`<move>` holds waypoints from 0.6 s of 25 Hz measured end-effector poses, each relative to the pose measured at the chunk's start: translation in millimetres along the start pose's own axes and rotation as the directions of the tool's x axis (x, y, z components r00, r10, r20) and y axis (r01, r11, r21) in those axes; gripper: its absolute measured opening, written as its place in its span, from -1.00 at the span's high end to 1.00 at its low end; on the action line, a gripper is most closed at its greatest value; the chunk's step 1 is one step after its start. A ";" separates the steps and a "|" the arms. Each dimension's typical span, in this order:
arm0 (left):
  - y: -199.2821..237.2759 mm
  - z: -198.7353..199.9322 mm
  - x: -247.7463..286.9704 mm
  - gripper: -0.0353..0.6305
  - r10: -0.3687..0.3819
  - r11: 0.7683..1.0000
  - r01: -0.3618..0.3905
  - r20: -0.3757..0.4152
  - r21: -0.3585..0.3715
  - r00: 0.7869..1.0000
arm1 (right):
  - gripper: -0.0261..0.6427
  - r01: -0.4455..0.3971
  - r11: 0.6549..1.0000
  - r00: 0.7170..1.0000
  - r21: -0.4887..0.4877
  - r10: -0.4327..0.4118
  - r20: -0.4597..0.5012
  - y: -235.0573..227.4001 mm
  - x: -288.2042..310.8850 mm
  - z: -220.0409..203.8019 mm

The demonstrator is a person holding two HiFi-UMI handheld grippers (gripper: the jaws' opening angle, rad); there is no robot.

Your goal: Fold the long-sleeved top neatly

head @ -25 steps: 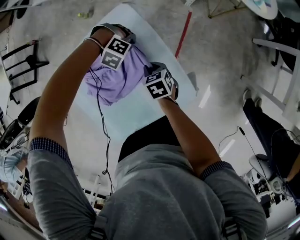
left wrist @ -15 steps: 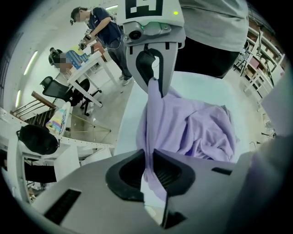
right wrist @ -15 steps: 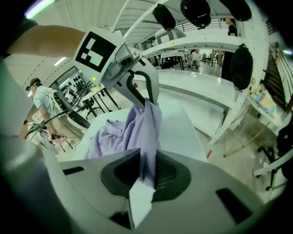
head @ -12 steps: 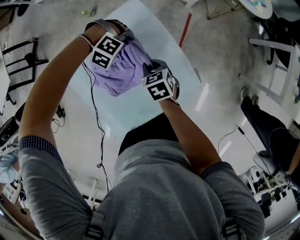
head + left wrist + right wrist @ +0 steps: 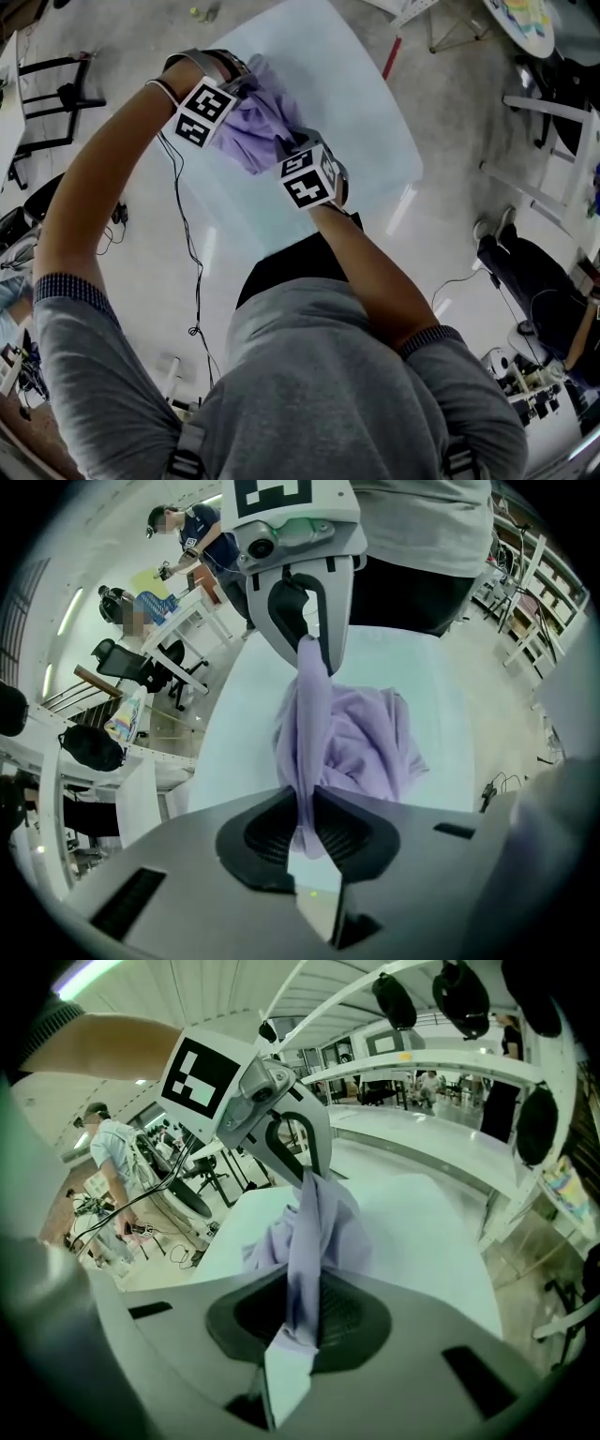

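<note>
The lilac long-sleeved top hangs bunched over the pale table, stretched between my two grippers. In the head view my left gripper is above the top's left part and my right gripper is at its right part. The left gripper view shows my left gripper shut on a fold of the top, with the right gripper's fingers pinching the same strip higher up. In the right gripper view my right gripper is shut on the top, and the left gripper's fingers hold its far end.
A black cable trails down from my left arm. On the floor lie a red strip and a black frame at the left. White desks and seated people stand beyond the table. A long white bench runs behind.
Both grippers have risen and moved toward the table's far side, carrying the top with them. The top hangs more gathered and covers less of the table.
</note>
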State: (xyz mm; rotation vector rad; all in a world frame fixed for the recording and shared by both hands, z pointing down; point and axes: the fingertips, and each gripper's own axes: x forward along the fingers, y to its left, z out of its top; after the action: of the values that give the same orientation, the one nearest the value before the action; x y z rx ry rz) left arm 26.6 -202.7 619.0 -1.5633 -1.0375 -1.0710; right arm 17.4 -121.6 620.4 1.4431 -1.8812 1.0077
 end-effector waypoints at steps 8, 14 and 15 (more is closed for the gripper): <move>-80.7 -22.5 20.7 0.68 -0.017 0.999 0.016 -0.035 -0.034 0.999 | 0.74 -0.073 0.997 0.996 -0.040 0.071 -0.054 64.6 50.5 -20.5; -129.1 -37.5 38.2 0.58 -0.034 0.997 0.029 -0.064 -0.076 0.997 | 0.72 -0.116 0.991 0.990 -0.069 0.109 -0.090 104.8 82.0 -35.1; -134.5 -40.8 42.6 0.51 -0.042 0.995 0.036 -0.071 -0.091 0.997 | 0.69 -0.130 0.989 0.988 -0.073 0.123 -0.094 108.6 86.8 -37.4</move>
State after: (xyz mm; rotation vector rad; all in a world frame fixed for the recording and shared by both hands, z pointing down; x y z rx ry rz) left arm -97.0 -210.3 697.9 -1.5680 -0.9858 -1.2074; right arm -110.9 -122.9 685.7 1.2267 -1.9447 1.0276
